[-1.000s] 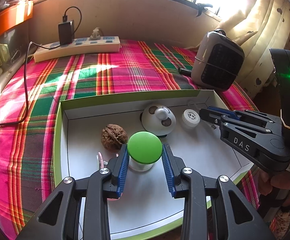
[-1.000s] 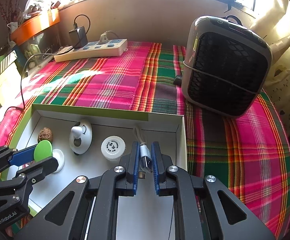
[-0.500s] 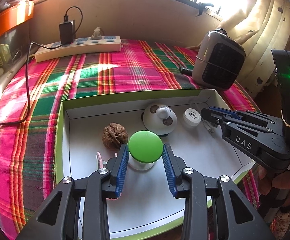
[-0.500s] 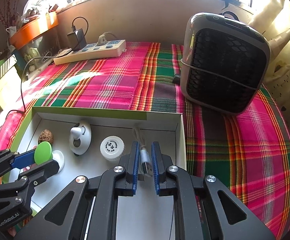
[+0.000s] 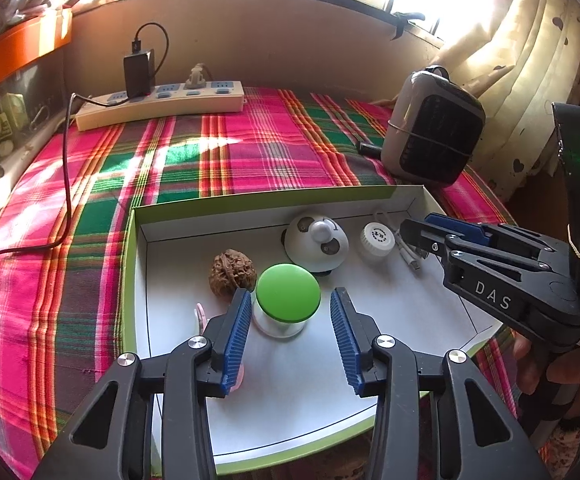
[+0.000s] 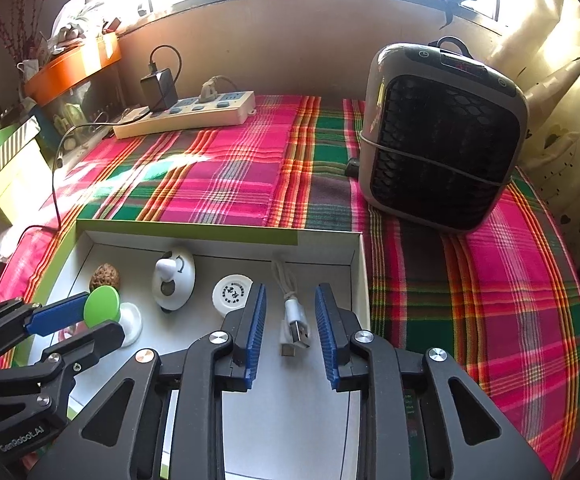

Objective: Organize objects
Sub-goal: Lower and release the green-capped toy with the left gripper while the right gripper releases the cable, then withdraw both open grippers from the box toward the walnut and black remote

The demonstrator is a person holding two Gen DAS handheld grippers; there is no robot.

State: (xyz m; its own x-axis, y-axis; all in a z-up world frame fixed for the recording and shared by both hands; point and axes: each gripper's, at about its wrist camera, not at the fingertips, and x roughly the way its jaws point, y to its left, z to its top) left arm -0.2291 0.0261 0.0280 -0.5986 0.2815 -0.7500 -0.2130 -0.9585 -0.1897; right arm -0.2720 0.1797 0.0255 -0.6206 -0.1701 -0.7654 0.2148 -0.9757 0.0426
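Observation:
A white box with a green rim (image 5: pixel 130 280) lies on the plaid cloth. In it, a white jar with a green cap (image 5: pixel 288 298) stands upright between the fingers of my left gripper (image 5: pixel 290 296). The jaws are opening and a gap shows at the right pad. My right gripper (image 6: pixel 290 292) is opening too. A white USB cable (image 6: pixel 291 312) lies loose on the box floor between its pads, untouched. The box also holds a walnut (image 5: pixel 232 270), a white dome toy (image 5: pixel 315 242) and a white round cap (image 5: pixel 377 238). The right gripper (image 5: pixel 417 232) reaches in from the right.
A cream power strip (image 5: pixel 158 102) with a black charger sits at the back of the cloth. A grey heater (image 6: pixel 441 140) stands to the right of the box. A small pink item (image 5: pixel 200 314) lies by my left finger. A curtain (image 5: pixel 521 40) hangs at the far right.
Both grippers' jaws have widened. The right one let go of the USB plug, which now lies on the box floor. The left pads have drawn off the green-capped jar.

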